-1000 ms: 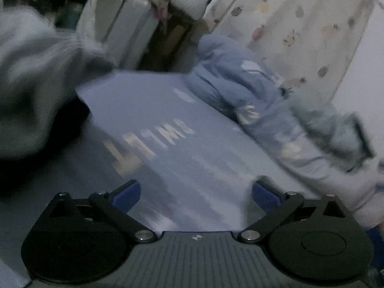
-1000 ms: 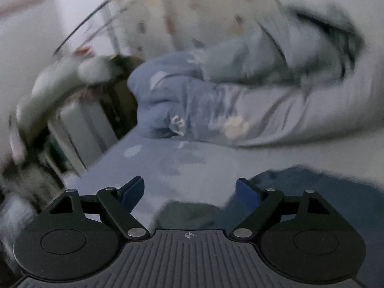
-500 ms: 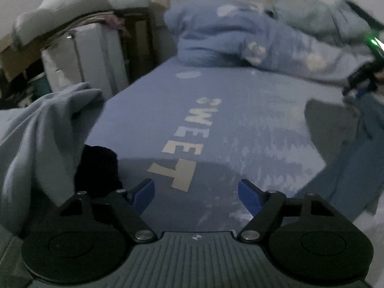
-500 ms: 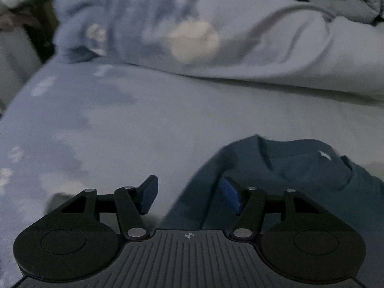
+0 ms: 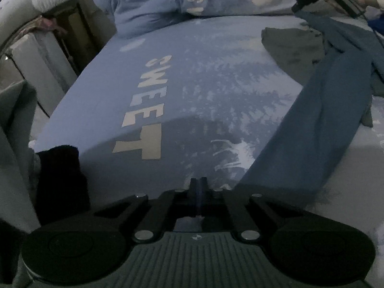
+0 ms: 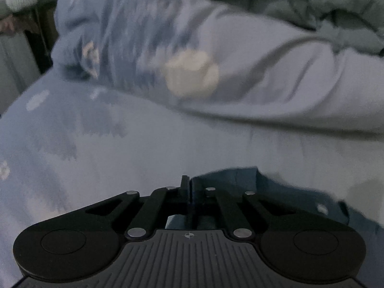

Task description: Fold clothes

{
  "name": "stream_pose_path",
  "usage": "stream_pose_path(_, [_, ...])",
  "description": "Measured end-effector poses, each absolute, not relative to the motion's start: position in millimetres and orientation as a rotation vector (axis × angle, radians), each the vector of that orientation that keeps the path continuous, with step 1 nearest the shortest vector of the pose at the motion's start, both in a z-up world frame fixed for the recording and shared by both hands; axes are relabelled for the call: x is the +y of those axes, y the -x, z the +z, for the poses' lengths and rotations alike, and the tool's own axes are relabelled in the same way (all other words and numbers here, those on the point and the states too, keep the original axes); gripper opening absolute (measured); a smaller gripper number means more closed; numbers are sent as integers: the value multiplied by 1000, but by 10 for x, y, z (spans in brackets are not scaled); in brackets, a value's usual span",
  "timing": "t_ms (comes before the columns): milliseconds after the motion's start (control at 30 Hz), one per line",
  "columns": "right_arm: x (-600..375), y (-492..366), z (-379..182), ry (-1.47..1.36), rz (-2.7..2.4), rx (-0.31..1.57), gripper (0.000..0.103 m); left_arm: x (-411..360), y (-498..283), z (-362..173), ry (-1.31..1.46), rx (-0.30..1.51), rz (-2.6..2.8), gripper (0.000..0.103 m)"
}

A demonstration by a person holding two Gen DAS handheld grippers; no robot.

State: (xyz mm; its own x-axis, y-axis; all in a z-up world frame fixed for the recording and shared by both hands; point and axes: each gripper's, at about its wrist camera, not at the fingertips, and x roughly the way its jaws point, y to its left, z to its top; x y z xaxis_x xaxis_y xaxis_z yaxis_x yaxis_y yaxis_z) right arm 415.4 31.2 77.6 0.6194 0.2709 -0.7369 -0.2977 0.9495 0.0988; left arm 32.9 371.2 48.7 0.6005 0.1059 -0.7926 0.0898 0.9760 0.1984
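Blue garment (image 5: 319, 110): one, on bed (image 5: 100, 100), long axis running from near-centre to far-right in left wrist view. Left hand-held gripper (image 5: 198, 183) jaws together, at its near end; whether cloth is pinched, cannot tell. Right hand-held gripper (image 6: 188, 187) clamped on the collar edge. Only left view shows "SWEET" print (image 5: 146, 105), one grey garment (image 5: 292, 48); right view shows rumpled duvet (image 6: 240, 72).

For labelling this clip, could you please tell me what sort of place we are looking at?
Most likely a bedroom. The work surface is a bed with a blue printed sheet reading SWEET, a rumpled blue patterned duvet is heaped at its far side, and a dark blue long-sleeved top lies on it.
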Motion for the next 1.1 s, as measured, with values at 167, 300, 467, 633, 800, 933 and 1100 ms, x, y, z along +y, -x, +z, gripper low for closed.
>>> stream_pose_path(167, [280,-4214,904,30,342,800,1,3937,-271,658,-76,881,-68,15])
stream_pose_path(300, [309,-4172,844,76,360,826,1,3945,-198,888,-96,810,-28,65])
stream_pose_path(467, [511,-3607,995,187,524,771,3,3876,198,1117,-120,741,52,73])
stream_pose_path(633, [1074,-2316,1242,354,961,642,7,3986,769,1141,-33,685,215,84])
stream_pose_path(800, [1825,-1097,1140,566,1356,565,28,3889,1023,1013,53,670,191,85])
stream_pose_path(933, [2013,-796,1114,541,1399,573,35,3594,856,917,-70,702,125,75])
stream_pose_path(1100, [1818,-785,1187,522,1340,578,40,3392,563,738,-141,748,80,66])
